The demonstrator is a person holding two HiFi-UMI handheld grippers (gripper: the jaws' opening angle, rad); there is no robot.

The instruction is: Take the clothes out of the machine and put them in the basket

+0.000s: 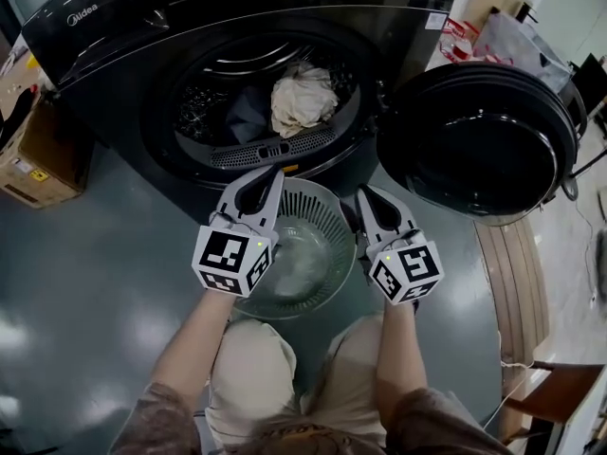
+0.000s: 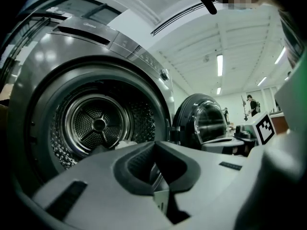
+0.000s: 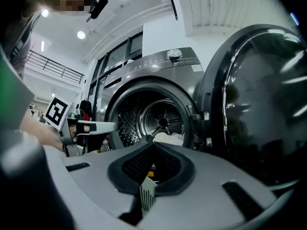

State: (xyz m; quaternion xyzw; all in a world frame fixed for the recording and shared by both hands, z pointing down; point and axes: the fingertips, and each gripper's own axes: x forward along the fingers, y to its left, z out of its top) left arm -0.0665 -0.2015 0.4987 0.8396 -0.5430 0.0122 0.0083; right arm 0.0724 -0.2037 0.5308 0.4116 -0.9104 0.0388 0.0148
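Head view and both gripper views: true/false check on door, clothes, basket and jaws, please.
1. The machine door stands open. True.
2. The left gripper holds clothing. False: its jaws are shut with nothing between them.
3. A light garment lies in the drum. True.
4. The basket sits on top of the machine. False: it stands on the floor in front of the machine, between the two grippers.
5. The right gripper has its jaws wide apart. False: they are shut and empty.
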